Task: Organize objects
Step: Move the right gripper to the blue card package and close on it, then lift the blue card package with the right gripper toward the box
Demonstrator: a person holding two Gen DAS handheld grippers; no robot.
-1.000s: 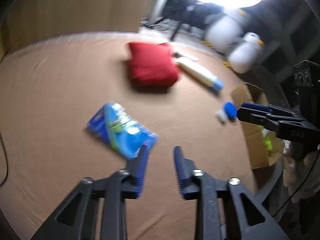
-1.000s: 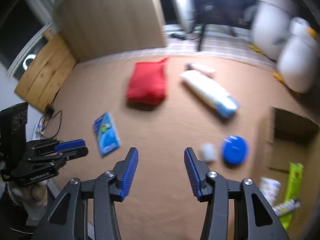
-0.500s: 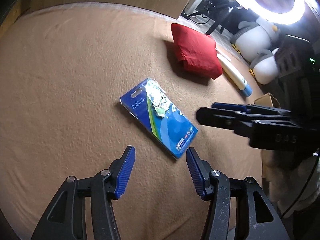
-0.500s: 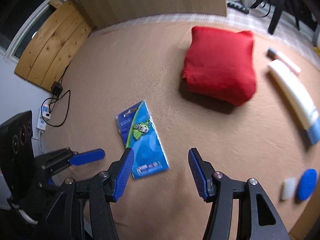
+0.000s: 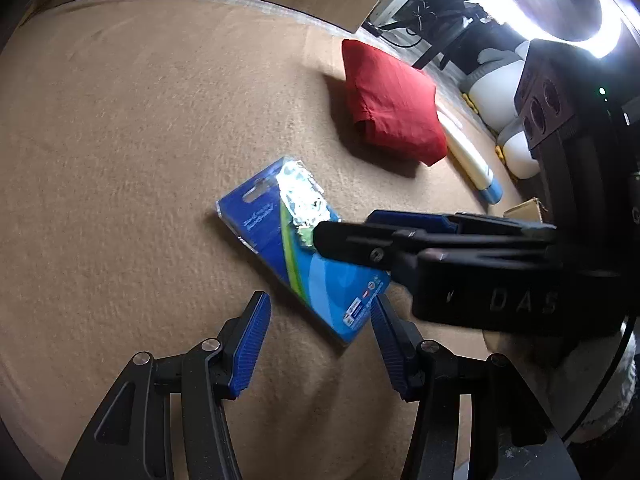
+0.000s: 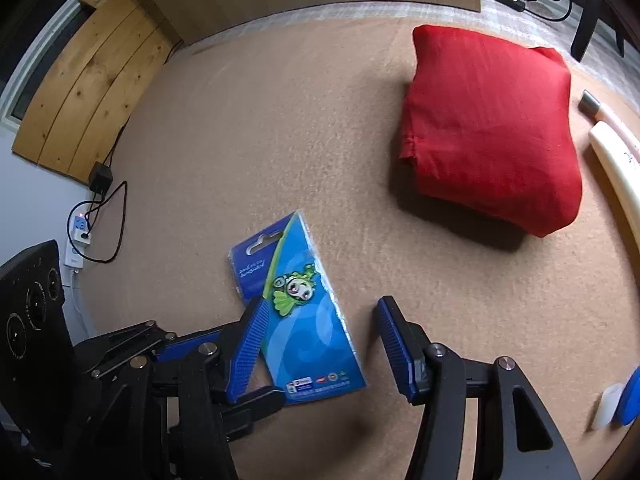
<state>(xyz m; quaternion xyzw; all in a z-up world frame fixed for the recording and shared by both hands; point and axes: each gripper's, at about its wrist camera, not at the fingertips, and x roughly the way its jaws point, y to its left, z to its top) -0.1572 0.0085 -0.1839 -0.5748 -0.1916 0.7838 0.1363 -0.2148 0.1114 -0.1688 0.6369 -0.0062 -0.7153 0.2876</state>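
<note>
Step in hand, as judged: approach to pick up the blue carded packet [image 6: 298,320], which lies flat on the tan blanket [image 6: 280,140], its green cartoon figure facing up; both grippers converge on it. Right gripper [image 6: 320,344] is part open and empty, its jaws straddling the packet's width without pressing it; left gripper [image 5: 318,344] is likewise part open and empty, poised at the packet's lower corner. Next move likely calls for lowering until the pads flank the thin edges, then closing; a flat card offers little purchase. Open blanket lies to the left; red folded cloth [image 6: 492,128] sits well apart; cream tube [image 6: 616,172] lies just beside it.
</note>
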